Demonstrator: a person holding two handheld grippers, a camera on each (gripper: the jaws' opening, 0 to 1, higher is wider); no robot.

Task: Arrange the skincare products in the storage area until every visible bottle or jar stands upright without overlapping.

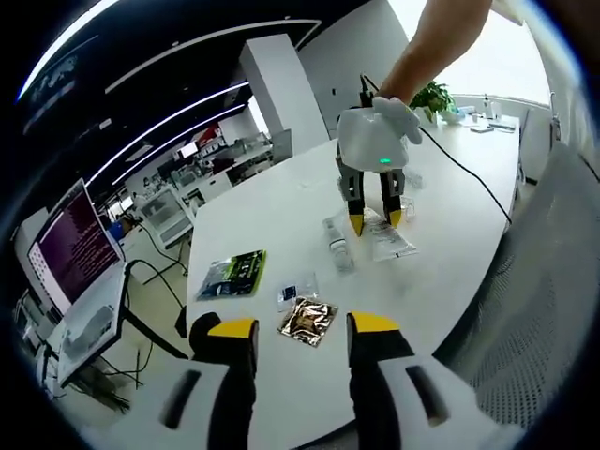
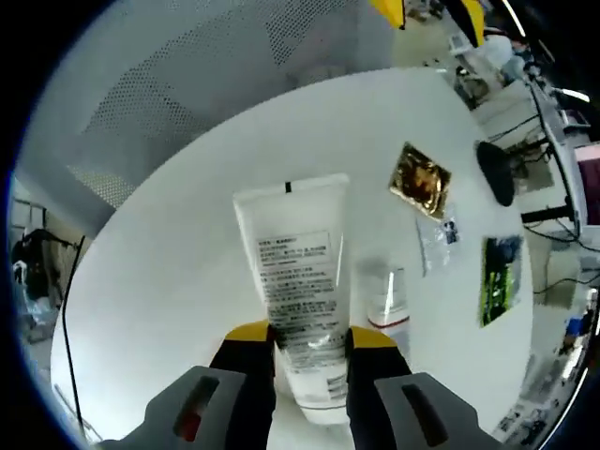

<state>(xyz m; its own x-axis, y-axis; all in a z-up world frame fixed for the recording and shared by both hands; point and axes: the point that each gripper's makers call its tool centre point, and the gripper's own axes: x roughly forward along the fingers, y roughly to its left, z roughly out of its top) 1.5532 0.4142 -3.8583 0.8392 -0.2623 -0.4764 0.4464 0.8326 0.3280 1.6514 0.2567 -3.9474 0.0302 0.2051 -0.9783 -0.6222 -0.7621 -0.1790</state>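
Observation:
A white tube [image 2: 295, 281] with small printed text lies between my right gripper's [image 2: 310, 336] jaws, cap end toward the camera, and both yellow pads press its sides. In the left gripper view a gloved hand holds this right gripper [image 1: 375, 218] pointing down at the tube [image 1: 389, 242] on the white table [image 1: 281, 202]. A small clear bottle [image 2: 386, 302] lies on its side just beside the tube; the same bottle [image 1: 337, 246] lies left of the tube in the left gripper view. My left gripper [image 1: 304, 328] hovers open over the near table edge, with nothing between its jaws.
A gold sachet [image 1: 307, 321], a small clear sachet [image 1: 298, 291] and a green packet [image 1: 232, 274] lie flat near the table edge. Those same sachets [image 2: 420, 180] [image 2: 438, 239] and packet [image 2: 500, 267] lie right of the tube. Desks and monitors [image 1: 75, 248] stand beyond the table.

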